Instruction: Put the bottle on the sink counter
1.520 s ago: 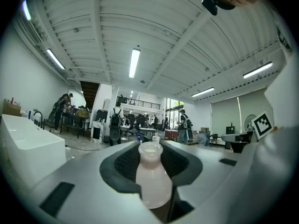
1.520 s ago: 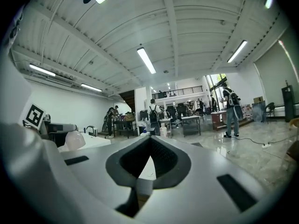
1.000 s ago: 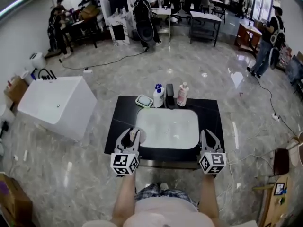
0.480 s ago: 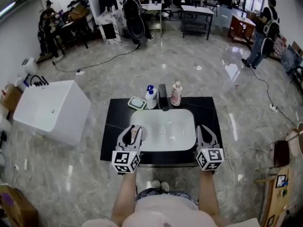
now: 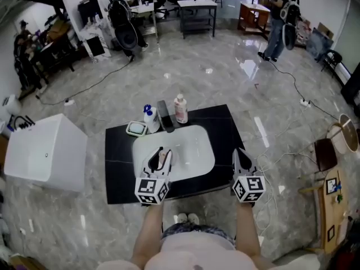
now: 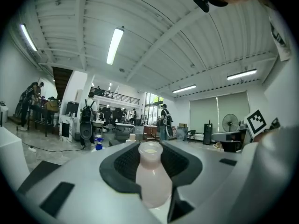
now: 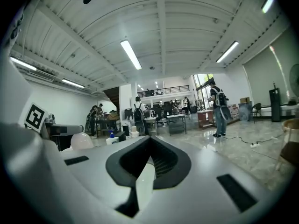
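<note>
A small pale pink bottle (image 5: 163, 158) with an open neck stands upright between the pads of my left gripper (image 5: 159, 157), which is shut on it. In the left gripper view the bottle (image 6: 150, 178) fills the gap of the left gripper (image 6: 149, 155). The gripper hangs over the front left part of the white basin (image 5: 191, 148) set in the black sink counter (image 5: 117, 170). My right gripper (image 5: 242, 157) is shut and empty, past the counter's front right corner. In the right gripper view the right gripper (image 7: 150, 143) holds nothing.
At the back of the counter stand a blue-capped white bottle (image 5: 149, 118), a black faucet (image 5: 165, 116), a pink pump bottle (image 5: 180, 109) and a soap dish (image 5: 136, 129). A white tub (image 5: 34, 151) sits on the floor to the left. A person (image 5: 281, 13) stands far off.
The head view has swung, so the counter now sits further left and turned. The left gripper, still holding the bottle, has moved from the basin's corner to over the basin.
</note>
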`<state>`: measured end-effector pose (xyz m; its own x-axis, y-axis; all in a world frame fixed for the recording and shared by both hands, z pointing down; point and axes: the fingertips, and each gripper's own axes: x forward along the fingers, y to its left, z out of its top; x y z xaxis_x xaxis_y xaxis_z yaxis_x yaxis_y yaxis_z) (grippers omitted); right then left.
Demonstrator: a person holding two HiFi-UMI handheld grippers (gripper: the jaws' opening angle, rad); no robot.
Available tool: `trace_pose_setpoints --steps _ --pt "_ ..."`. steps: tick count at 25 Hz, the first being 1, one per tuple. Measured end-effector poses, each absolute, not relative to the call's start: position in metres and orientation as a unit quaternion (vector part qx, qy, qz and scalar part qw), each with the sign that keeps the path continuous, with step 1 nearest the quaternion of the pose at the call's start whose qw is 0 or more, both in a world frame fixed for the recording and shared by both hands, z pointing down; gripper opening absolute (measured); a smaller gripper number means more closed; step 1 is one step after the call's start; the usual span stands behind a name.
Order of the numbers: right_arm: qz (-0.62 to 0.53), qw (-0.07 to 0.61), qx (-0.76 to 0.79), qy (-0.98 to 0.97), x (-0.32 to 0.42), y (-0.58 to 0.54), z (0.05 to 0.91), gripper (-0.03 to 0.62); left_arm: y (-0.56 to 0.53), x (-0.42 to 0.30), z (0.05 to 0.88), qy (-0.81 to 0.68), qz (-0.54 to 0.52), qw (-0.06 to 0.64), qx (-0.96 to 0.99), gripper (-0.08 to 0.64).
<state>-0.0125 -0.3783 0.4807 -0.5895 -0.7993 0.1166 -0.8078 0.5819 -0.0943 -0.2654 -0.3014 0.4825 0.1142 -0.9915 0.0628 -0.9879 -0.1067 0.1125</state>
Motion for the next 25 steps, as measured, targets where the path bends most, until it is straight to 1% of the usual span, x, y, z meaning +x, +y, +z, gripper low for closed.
trace_pose_setpoints --steps 9,18,25 --pt "0.085 0.043 0.525 -0.846 0.054 -0.387 0.511 0.015 -0.365 -0.175 0.508 -0.577 -0.006 0.083 0.813 0.143" --pt "0.115 0.066 0.553 -0.822 0.093 -0.409 0.560 0.015 -0.412 -0.071 0.555 -0.496 0.018 0.105 0.862 0.144" --pt "0.141 0.078 0.565 -0.809 0.112 -0.434 0.609 0.015 -0.441 -0.012 0.600 -0.466 0.036 0.113 0.877 0.144"
